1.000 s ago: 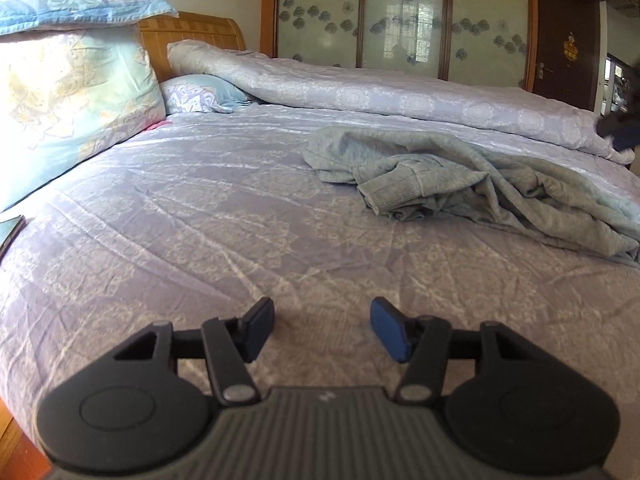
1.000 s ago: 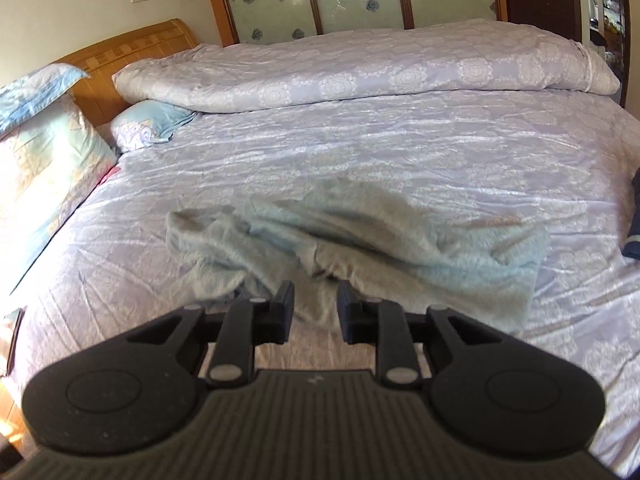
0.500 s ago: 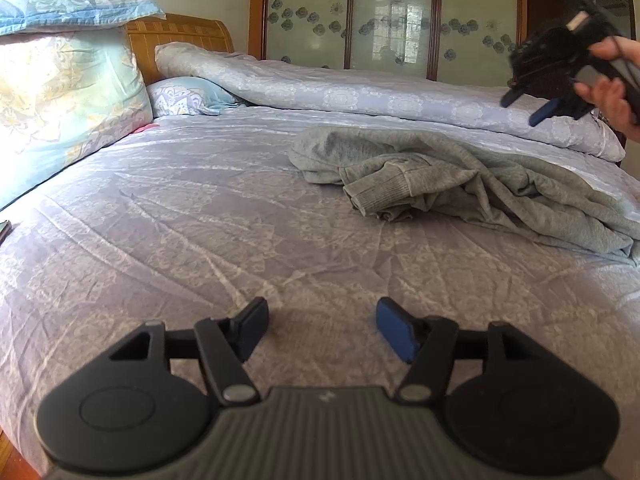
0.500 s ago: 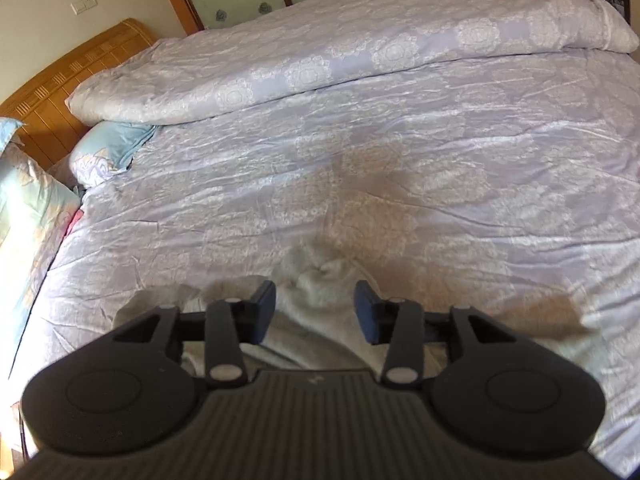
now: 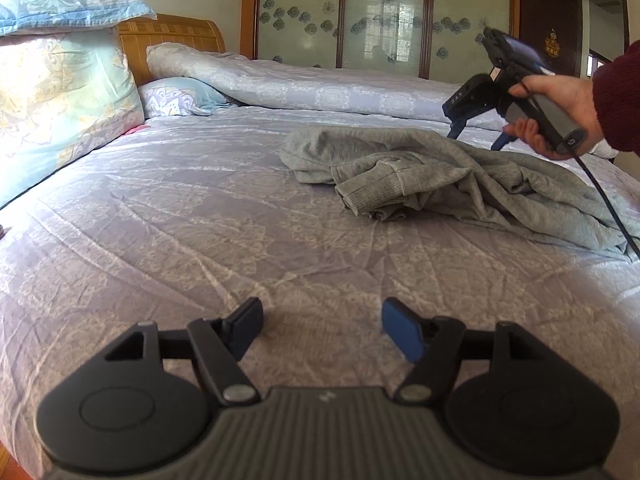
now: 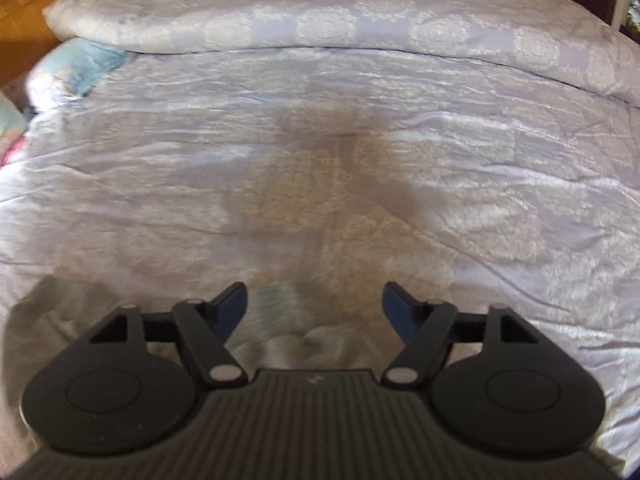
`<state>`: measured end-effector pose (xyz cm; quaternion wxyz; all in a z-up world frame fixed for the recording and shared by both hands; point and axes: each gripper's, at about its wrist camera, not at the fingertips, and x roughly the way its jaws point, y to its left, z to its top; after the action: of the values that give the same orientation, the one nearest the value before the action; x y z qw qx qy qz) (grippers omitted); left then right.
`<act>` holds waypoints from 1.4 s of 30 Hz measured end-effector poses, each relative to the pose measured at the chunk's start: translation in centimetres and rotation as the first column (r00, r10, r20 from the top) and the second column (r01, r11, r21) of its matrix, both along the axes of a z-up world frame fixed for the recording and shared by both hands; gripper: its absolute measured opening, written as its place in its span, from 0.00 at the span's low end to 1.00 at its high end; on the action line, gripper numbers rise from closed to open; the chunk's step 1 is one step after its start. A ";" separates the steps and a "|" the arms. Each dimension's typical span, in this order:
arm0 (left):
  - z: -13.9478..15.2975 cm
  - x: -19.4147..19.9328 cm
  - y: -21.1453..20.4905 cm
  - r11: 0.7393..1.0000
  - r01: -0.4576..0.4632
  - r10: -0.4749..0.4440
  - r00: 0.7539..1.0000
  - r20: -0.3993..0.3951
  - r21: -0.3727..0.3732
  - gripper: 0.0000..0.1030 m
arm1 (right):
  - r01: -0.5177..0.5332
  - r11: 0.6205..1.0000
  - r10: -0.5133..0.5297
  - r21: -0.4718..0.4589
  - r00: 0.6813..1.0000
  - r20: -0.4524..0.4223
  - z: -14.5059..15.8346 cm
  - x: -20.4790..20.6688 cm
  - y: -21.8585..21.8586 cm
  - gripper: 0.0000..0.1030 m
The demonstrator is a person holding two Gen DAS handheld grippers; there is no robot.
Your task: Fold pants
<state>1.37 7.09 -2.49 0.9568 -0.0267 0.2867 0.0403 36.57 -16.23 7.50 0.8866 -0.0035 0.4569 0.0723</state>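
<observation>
Black left gripper (image 5: pixel 322 326) with blue-padded fingers (image 5: pixel 400 334), ribbed grey housing; dark red knit sleeve (image 5: pixel 618 92).

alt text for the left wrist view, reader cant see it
Crumpled grey pants lie on a lilac bed. A hand holds the right tool, open, just above them; the open left tool hangs empty in the foreground.
</observation>
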 end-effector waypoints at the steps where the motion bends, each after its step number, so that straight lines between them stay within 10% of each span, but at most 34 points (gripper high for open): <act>1: 0.0 0.0 0.0 1.000 0.001 -0.001 1.000 0.000 0.001 0.66 | 0.019 1.000 -0.019 0.018 1.000 -0.017 -0.6 0.5 -0.5 0.78; 3: -0.1 0.0 0.0 1.000 0.004 -0.004 1.000 0.001 0.004 0.67 | 0.034 0.988 -0.015 0.154 0.992 -0.121 -1.9 1.2 -1.7 0.76; 7: -0.1 0.0 -0.1 1.000 0.004 -0.004 1.000 0.001 0.007 0.67 | -0.006 0.973 0.042 0.232 0.987 -0.153 -2.0 -0.3 -1.2 0.19; 14: 0.9 0.0 2.1 0.988 0.027 -0.028 1.000 -0.007 -0.154 0.71 | -0.225 0.949 0.194 0.221 0.969 0.153 6.2 -10.5 2.7 0.17; 18: 4.4 0.1 6.3 0.860 0.107 -0.134 0.991 -0.019 -0.499 0.71 | -0.345 0.911 0.289 0.226 0.925 0.249 9.5 -18.7 3.6 0.16; 26: 9.1 1.2 10.0 0.616 0.202 -0.306 0.952 0.006 -0.761 0.79 | -0.460 0.877 0.412 0.140 0.868 0.276 5.9 -31.8 6.2 0.14; 33: 5.4 2.7 7.4 0.629 0.083 -0.326 0.931 -0.166 -0.773 0.79 | -0.513 0.843 0.466 0.160 0.846 0.258 3.7 -37.5 8.0 0.13; 36: 5.1 2.9 6.7 0.666 0.054 -0.306 0.929 -0.207 -0.744 0.47 | -0.551 0.828 0.503 0.105 0.812 0.296 4.5 -38.5 8.7 0.13; 42: 4.4 2.0 8.1 0.595 -0.014 -0.290 0.929 -0.231 -0.803 0.43 | -0.519 0.836 0.452 0.176 0.835 0.315 5.3 -37.5 7.6 0.13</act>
<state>3.38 15.19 1.94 0.7808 -0.4175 0.4354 -0.1625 -0.93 -8.60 12.83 0.8835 -0.0162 0.3071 0.3535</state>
